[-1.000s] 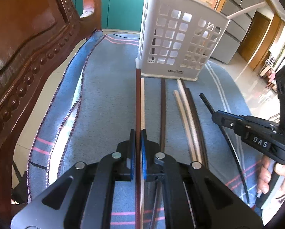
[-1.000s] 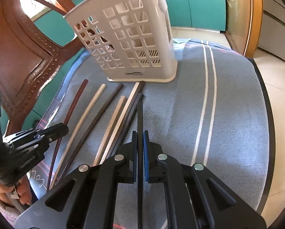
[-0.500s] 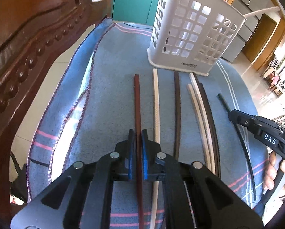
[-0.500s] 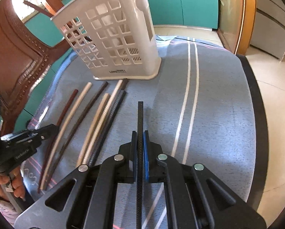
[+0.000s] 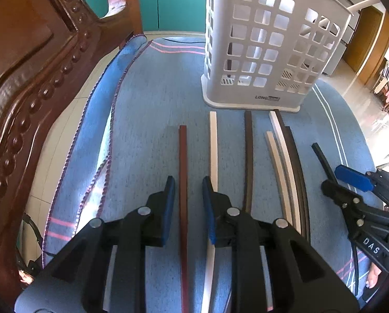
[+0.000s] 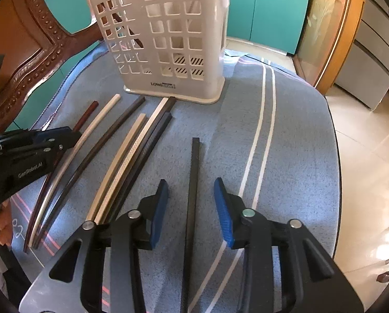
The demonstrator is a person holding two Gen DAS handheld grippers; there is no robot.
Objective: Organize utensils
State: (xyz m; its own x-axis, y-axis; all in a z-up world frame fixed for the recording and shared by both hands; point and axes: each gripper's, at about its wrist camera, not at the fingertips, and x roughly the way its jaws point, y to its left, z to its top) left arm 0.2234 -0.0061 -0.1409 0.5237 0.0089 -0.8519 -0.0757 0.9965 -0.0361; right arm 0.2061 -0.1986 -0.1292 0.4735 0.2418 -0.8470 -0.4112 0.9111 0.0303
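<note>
**Operator:** Both grippers are coming apart as I speak. My left gripper (image 5: 187, 182) has its blue pads standing off either side of the reddish-brown chopstick (image 5: 183, 172), which lies flat on the blue cloth (image 5: 147, 104) between them, with a gap on each side. Nothing is clamped.

**Partner:** And your right side?

**Operator:** Same picture. My right gripper (image 6: 190, 185) is widening, and the black chopstick (image 6: 194, 172) lies loose on the cloth between the pads, untouched by either. It sits by itself, just beside the pair of white stripes (image 6: 266, 109) woven into the cloth.

**Partner:** What is between the two grippers?

**Operator:** A row of chopsticks, all lying roughly parallel and pointing toward the basket. From my left view, just beside the reddish one comes a white chopstick (image 5: 213, 140), then a dark brown chopstick (image 5: 248, 151), then a tight bundle of pale and dark sticks (image 5: 285, 151) touching one another. I cannot count that bundle for sure.

**Partner:** Where does the basket stand?

**Operator:** Beyond the far tips. My white slotted utensil basket (image 6: 168, 39) stands upright on the cloth, and the longest sticks reach almost to its base. Something dark leans inside it; I cannot tell what. A carved wooden chair (image 5: 25, 78) rises off the left edge, and teal cabinet doors (image 6: 272, 13) sit farthest back.
</note>
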